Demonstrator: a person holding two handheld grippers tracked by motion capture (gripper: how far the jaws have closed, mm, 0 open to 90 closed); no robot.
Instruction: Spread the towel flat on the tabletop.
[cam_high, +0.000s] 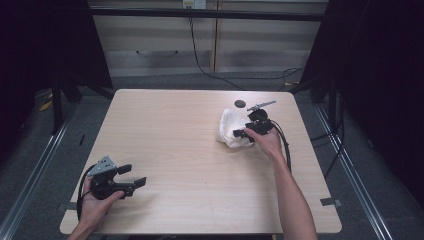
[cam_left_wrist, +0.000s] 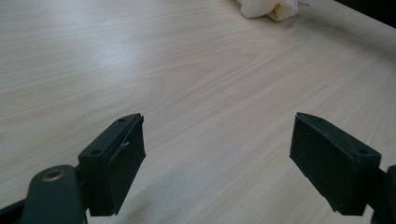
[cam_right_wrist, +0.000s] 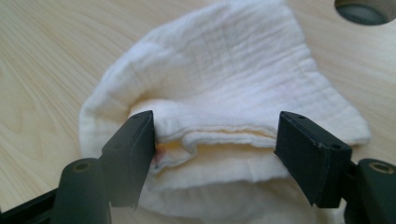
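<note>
Your right claw (cam_right_wrist: 215, 149) is sitting wide open over the crumpled white cloth (cam_right_wrist: 233, 79), its 2 jaws straddling a folded ridge whose long axis is running straight across the gap from jaw to jaw, and nothing is gripped yet. The cloth is lying near the far right corner of the worktop (cam_high: 200, 165), beside the round hole (cam_high: 240, 104). Your left claw (cam_high: 131, 176) is waiting open and empty near the near left corner, well apart, so the right hand is clearly the nearer one for the pinch.

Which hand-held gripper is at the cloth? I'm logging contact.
The right hand-held gripper: its open jaws straddle the white cloth. The left hand-held gripper sits far off.
</note>
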